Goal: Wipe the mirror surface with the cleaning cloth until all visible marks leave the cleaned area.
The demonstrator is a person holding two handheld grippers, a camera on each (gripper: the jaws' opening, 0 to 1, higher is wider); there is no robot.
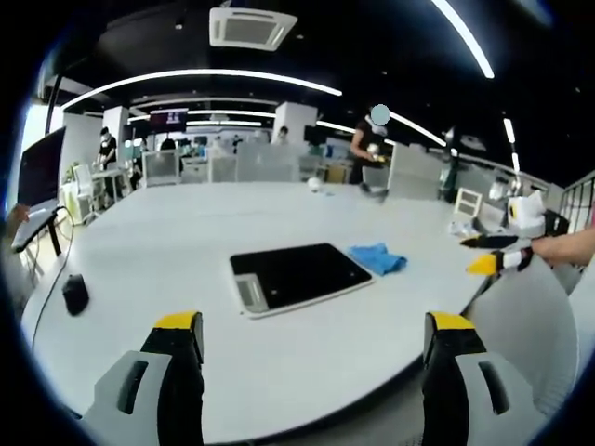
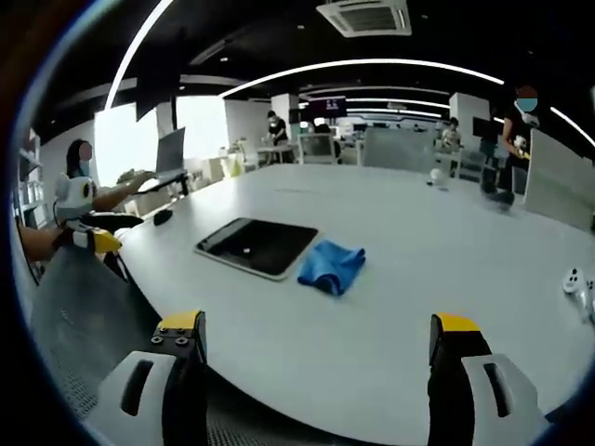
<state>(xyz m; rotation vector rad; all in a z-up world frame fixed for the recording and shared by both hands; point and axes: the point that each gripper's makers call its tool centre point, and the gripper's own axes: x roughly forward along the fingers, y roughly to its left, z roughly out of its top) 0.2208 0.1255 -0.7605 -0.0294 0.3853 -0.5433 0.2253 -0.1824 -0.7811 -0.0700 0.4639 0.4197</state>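
Mirror wiping finds both tools idle: the left gripper (image 1: 314,348) and the right gripper (image 2: 318,351), each with yellow-tipped black jaws, stand wide apart holding nothing above the near edge of the big white table (image 1: 186,251). Well ahead of them the dark, white-framed rectangular mirror (image 1: 299,276) lies flat, with the crumpled blue cleaning cloth (image 1: 378,258) just beside its right corner. A black computer mouse (image 1: 74,295) sits far left.

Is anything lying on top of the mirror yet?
Nothing does. The mirror lies bare on the table, with the blue cloth crumpled beside it, off the glass. What the cloth covers can't be seen.
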